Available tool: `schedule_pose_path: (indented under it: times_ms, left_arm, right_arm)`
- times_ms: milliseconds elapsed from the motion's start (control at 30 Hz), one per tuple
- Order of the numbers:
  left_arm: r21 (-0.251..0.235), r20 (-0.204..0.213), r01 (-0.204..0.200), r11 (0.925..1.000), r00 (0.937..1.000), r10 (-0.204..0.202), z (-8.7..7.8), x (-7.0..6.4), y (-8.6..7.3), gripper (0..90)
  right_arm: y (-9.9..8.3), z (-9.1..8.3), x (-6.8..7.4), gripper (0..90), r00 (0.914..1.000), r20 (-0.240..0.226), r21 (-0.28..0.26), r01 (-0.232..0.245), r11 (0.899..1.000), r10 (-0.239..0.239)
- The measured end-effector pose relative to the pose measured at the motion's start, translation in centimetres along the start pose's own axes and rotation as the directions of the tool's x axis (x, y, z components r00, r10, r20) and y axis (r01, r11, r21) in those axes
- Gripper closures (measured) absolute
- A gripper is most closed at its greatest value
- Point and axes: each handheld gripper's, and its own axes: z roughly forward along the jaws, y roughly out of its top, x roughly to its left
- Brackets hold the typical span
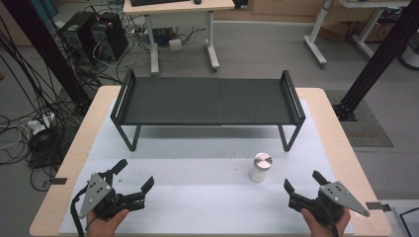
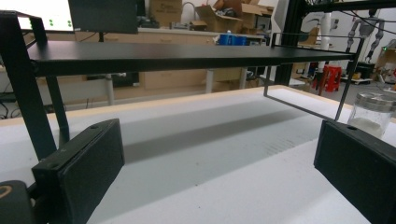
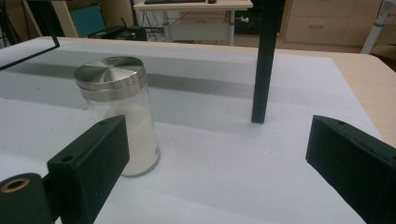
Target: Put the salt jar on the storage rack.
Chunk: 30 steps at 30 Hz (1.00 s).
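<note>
Waiting at the near edge of the bench (image 1: 341,138), both grippers sit with jaws spread and empty, the left gripper (image 1: 132,177) well apart from the jar (image 1: 260,168), the right gripper (image 1: 302,183) near it; no grasp looks begun. The jar stands upright before the shelf (image 1: 207,101); a likely next move, judging by nearness, is bringing the right jaws around its glass body.

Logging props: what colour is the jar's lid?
Silver, brushed metal lid; clearest in the right gripper view.
</note>
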Motion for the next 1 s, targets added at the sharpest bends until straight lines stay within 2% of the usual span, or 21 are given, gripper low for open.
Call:
schedule_pose_path:
  times_ms: [500, 667, 1000]
  left_arm:
    - [-0.010, 0.013, 0.000, 0.9999, 0.9999, 0.000, 0.1, 0.0, 0.1, 2.0]
    - [-0.003, 0.014, -0.021, 0.9998, 0.9997, 0.021, 0.3, -0.1, 0.3, 2.0]
    - [-0.001, 0.028, -0.034, 0.9994, 0.9990, 0.034, 0.7, -0.2, 0.5, 1.8]
  right_arm:
    - [-0.4, 0.0, 0.3, 5.6, 0.9997, -0.023, -0.021, 0.004, 1.000, -0.005]
    - [-0.4, 0.2, 0.4, 5.3, 0.9987, -0.049, -0.031, 0.013, 0.999, -0.014]
    - [-0.6, 1.3, 0.9, 5.3, 0.9950, -0.095, -0.040, 0.027, 0.999, -0.031]
